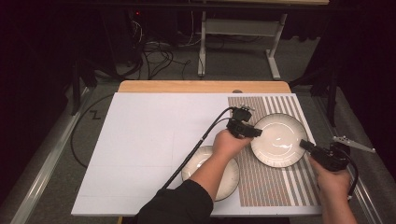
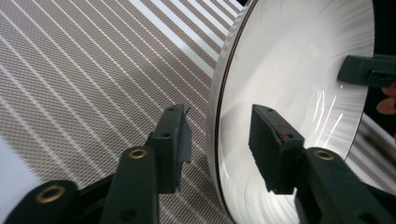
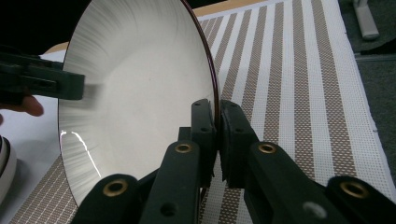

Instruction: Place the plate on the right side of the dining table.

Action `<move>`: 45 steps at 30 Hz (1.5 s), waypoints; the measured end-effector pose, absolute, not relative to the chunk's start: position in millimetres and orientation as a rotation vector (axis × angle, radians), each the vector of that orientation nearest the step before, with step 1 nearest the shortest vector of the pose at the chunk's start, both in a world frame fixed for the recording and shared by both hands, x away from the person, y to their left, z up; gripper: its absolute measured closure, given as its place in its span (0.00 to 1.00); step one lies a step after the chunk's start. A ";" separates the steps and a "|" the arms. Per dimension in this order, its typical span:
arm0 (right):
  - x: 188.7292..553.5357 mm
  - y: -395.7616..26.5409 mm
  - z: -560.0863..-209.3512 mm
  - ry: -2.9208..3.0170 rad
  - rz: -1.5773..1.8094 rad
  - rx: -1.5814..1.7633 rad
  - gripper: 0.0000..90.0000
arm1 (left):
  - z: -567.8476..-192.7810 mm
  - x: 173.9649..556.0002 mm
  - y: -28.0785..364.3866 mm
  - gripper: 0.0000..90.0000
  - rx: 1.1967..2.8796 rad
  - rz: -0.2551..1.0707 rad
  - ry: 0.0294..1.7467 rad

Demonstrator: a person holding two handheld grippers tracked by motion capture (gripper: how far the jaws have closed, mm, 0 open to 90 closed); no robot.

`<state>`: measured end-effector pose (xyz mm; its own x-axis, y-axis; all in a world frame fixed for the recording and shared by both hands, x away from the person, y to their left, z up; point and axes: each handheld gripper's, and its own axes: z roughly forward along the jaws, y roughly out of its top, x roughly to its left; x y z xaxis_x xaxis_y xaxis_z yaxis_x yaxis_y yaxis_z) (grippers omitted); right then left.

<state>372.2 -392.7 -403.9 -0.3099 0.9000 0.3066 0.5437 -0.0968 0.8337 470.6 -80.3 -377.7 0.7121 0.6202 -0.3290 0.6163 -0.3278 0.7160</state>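
From my station, going left to right: a white board [image 1: 140, 140] covers the wooden table [image 1: 201, 86], then a second plate [image 1: 224, 182] under my left forearm. My left gripper [image 2: 219, 135] stands spread astride the plate's [image 1: 279, 139] rim, pads not pressing. The plate lies on the striped mat [image 1: 280, 186]. My right gripper [image 3: 218, 123] pinches its rim. Cables litter the dark floor behind. I see no readable writing.

No text, label, brand, number or sign can be read anywhere.
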 end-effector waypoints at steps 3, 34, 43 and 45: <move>373.3 -391.9 -404.4 1.821 1.367 1.581 0.97 | -371.1 463.0 -66.9 0.57 1.999 0.043 0.915; 392.6 -380.6 -406.1 1.796 1.238 1.689 0.94 | -363.1 329.0 161.6 0.18 1.756 0.420 0.891; 398.9 -382.1 -409.9 1.783 1.235 1.762 0.94 | -384.7 303.6 205.8 0.08 1.739 0.517 0.908; 400.2 -382.1 -410.7 1.776 1.232 1.777 0.94 | -389.6 299.3 211.2 0.07 1.713 0.546 0.904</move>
